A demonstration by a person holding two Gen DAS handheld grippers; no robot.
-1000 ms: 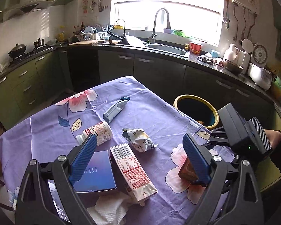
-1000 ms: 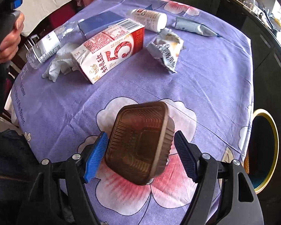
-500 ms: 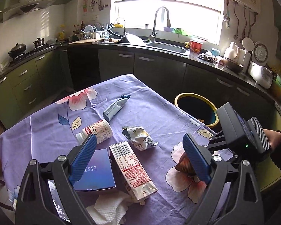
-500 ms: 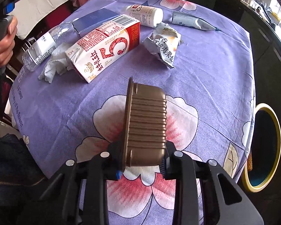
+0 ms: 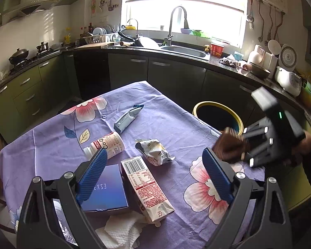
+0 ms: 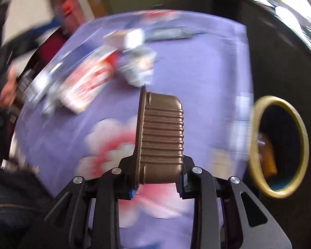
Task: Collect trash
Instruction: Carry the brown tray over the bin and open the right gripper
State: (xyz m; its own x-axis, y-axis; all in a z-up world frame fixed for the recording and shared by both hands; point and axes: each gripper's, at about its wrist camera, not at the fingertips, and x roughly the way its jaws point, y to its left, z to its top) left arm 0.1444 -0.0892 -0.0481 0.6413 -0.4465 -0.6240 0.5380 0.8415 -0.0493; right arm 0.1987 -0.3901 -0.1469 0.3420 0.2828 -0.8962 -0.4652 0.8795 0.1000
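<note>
We log daylight from the blown-out window (image 5: 184, 14) over the sink, dim cabinets, fisheye bending and dark corners in both views, left view sharp, right view smeared except the crisp tray (image 6: 160, 139).

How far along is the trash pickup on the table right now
Done: something orange already lies in the yellow-rimmed bin. In hand: the right gripper is shut on the brown plastic tray, held above the tablecloth near the bin. Left: the carton, snack wrapper, white bottle, silver pouch, blue box and tissue remain. The left gripper is open and empty.
</note>
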